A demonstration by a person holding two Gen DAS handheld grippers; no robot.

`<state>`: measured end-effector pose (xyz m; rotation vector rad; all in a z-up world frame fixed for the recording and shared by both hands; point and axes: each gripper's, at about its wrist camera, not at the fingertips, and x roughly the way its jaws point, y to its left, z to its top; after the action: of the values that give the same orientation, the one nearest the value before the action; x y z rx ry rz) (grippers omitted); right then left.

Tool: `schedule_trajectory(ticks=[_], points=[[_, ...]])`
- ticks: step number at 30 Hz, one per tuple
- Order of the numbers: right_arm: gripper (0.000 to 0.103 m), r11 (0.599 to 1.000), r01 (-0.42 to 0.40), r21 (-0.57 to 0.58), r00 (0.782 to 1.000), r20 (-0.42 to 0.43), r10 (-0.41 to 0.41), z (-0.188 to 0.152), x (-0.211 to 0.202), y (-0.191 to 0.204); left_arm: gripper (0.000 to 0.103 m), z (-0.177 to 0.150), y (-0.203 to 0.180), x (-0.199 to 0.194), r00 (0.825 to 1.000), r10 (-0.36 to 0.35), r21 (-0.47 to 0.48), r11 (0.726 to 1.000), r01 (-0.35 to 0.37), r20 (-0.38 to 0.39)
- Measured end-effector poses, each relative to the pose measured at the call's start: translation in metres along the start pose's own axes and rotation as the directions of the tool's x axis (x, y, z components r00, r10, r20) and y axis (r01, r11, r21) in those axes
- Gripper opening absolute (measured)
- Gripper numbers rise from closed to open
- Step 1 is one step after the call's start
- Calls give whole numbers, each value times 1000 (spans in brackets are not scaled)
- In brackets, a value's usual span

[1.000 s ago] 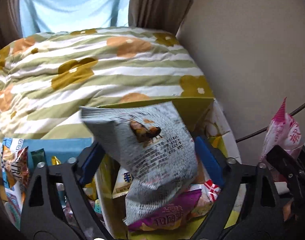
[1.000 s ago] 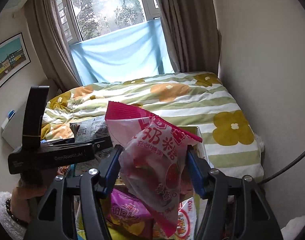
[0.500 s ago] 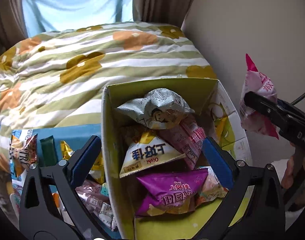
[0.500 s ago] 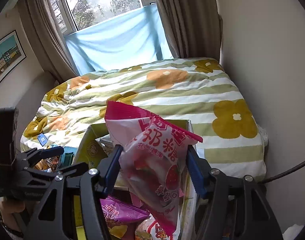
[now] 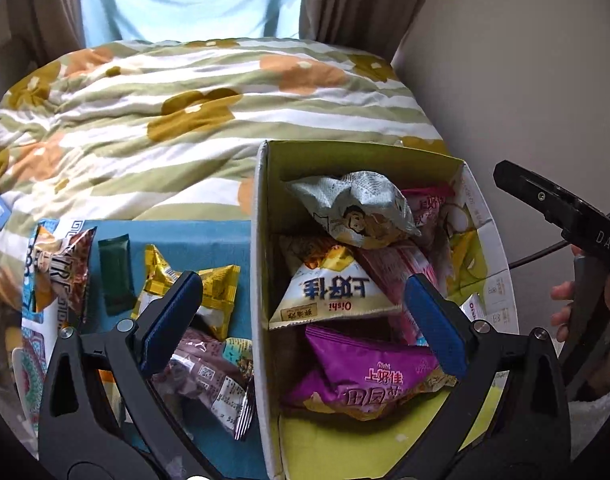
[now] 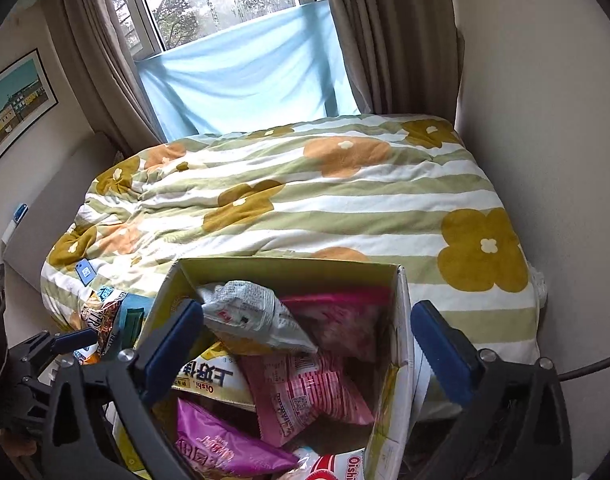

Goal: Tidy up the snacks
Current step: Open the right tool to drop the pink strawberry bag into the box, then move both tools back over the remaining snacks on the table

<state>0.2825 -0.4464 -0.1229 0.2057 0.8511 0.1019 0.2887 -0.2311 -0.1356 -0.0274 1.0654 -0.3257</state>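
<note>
Once released, pink bag [image 6: 337, 320] in box [image 6: 401, 320], right tool [image 6: 307, 340] just opened.

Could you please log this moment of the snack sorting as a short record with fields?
container: cardboard box on the bed
in box: grey bag, pink bag, purple bag
outside box: gold packets, dark green bar on blue sheet
left gripper: open, empty
right gripper: just opened, empty, above box

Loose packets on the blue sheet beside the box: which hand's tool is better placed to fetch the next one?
Left, probably. The left tool hangs open directly over the gold packet and brown packet left of the box. The right tool is open too, but over the box.
</note>
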Motion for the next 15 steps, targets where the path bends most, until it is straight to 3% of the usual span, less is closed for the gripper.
schedule_trajectory(ticks=[15], points=[[103,994,-19,-109,998,50,25,-6,-55,38,100,-16,11,-69,992,55,-3,998,-55,115]])
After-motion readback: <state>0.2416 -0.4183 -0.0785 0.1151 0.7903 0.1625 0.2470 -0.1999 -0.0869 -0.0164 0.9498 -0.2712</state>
